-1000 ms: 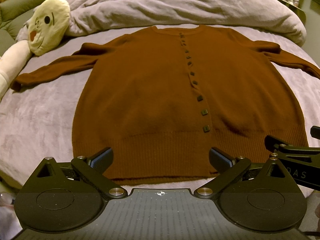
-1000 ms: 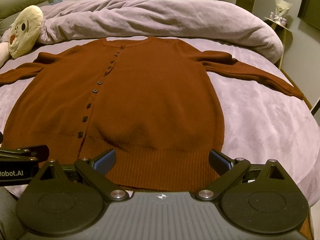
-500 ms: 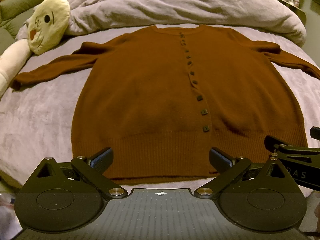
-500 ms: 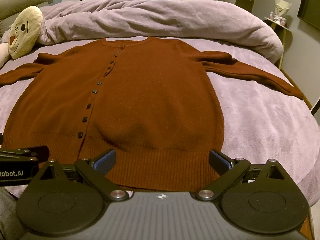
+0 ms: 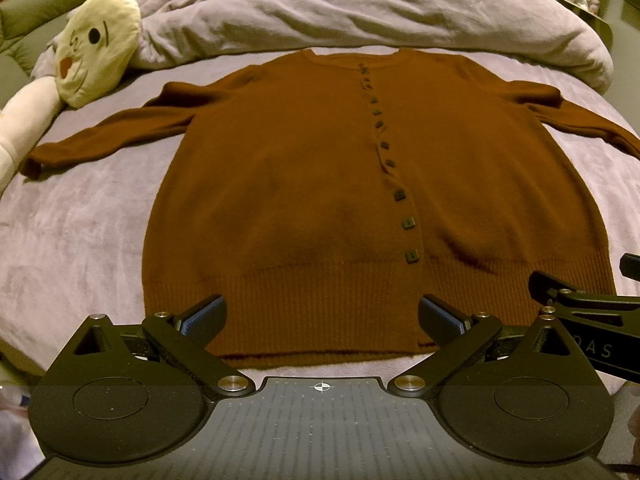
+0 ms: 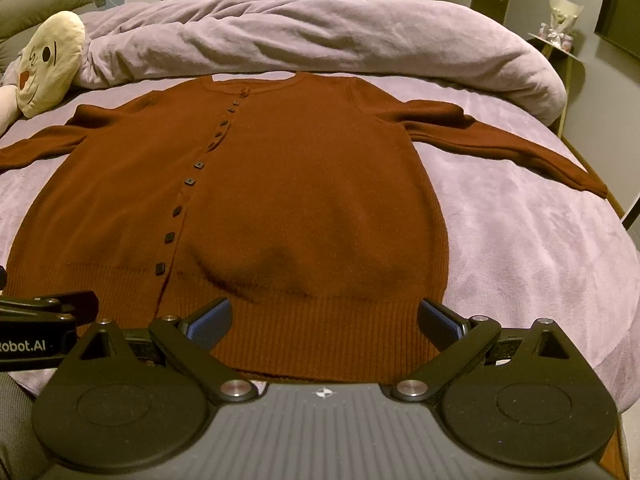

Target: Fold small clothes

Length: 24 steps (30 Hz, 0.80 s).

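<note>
Both sleeve cuffs never share a view — cardigan (image 5: 320, 184) flat.

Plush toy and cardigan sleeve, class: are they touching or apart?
Apart. The left wrist view shows bare purple bedspread between the plush toy and the cardigan sleeve.

The cardigan (image 5: 288, 184) is rust brown all over, with a ribbed band along its hem and a row of small dark square buttons (image 5: 407, 223) down the front. Under the cardigan, the bed (image 5: 72, 240) is covered in pale lilac plush, and the duvet (image 5: 360, 12) beyond the cardigan's collar is the same lilac. The plush toy (image 5: 96, 44) left of the cardigan is cream with a black eye and an orange mouth. The tongs (image 5: 320, 318) are black with blue pads (image 5: 202, 314).
</note>
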{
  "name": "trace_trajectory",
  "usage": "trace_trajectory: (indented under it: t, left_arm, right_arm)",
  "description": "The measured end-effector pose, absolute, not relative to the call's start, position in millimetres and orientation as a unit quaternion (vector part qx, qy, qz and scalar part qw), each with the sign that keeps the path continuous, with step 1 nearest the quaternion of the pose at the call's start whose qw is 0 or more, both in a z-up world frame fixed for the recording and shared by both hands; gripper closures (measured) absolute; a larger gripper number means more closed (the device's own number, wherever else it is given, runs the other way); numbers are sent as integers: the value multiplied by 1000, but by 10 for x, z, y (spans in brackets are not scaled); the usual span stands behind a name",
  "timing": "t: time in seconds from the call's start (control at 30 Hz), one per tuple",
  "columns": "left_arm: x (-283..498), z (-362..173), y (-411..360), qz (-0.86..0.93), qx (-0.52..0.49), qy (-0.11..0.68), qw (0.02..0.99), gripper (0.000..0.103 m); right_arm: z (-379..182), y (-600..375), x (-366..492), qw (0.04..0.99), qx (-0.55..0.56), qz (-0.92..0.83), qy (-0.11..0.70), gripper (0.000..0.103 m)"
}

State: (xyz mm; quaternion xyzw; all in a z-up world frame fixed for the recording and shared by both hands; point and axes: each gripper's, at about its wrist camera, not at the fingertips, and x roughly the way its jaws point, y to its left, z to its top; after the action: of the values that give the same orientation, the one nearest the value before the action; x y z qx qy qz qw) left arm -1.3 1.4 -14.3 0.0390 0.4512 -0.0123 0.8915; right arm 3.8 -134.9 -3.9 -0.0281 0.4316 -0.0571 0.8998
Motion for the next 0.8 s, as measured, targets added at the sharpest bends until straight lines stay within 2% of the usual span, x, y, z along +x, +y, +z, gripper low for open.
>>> trace_trajectory:
  t: [0.8]
  left_arm:
    - [30, -132, 24, -15, 34, 458, 888, 0]
  right_arm:
    - [-46, -1347, 89, 899, -24, -53, 434, 4]
